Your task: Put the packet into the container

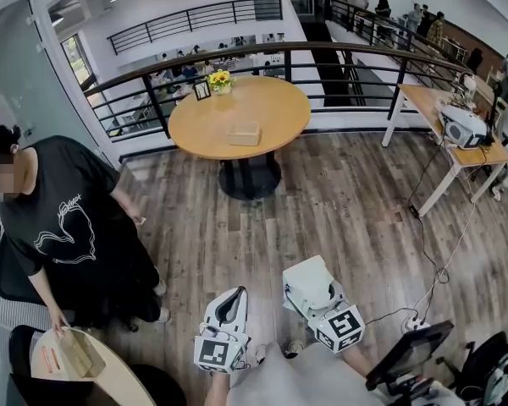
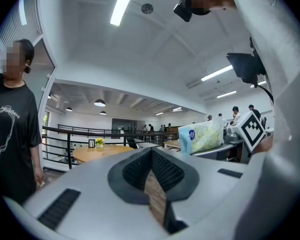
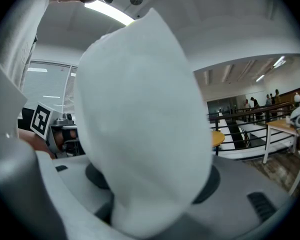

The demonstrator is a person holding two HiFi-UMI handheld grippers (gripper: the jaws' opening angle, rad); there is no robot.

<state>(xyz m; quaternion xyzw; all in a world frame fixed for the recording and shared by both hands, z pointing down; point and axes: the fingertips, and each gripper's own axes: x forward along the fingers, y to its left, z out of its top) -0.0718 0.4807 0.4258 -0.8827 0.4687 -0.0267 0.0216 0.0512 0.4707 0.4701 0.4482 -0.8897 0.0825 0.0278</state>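
Note:
A soft packet (image 3: 140, 114) sits between the jaws of my right gripper (image 1: 308, 279), which is shut on it. Seen from the right gripper view the packet looks white and hides the fingertips. From the left gripper view the same packet (image 2: 205, 136) shows a blue and yellow-green print. My left gripper (image 1: 227, 309) hangs low beside the right one, its jaws (image 2: 151, 154) shut with nothing between them. A small wooden box (image 1: 244, 133) rests on the round table (image 1: 195, 129), far ahead. Another open wooden box (image 1: 79, 353) stands on a pale table (image 1: 118, 379) at my lower left.
A person in a black T-shirt (image 1: 63, 218) stands at the left with a hand on the pale table. A vase of yellow flowers (image 1: 221, 80) and a frame sit on the round table. A black railing (image 1: 339, 53) runs behind; a desk with equipment (image 1: 461, 138) is at right. Cables cross the wooden floor (image 1: 432, 260).

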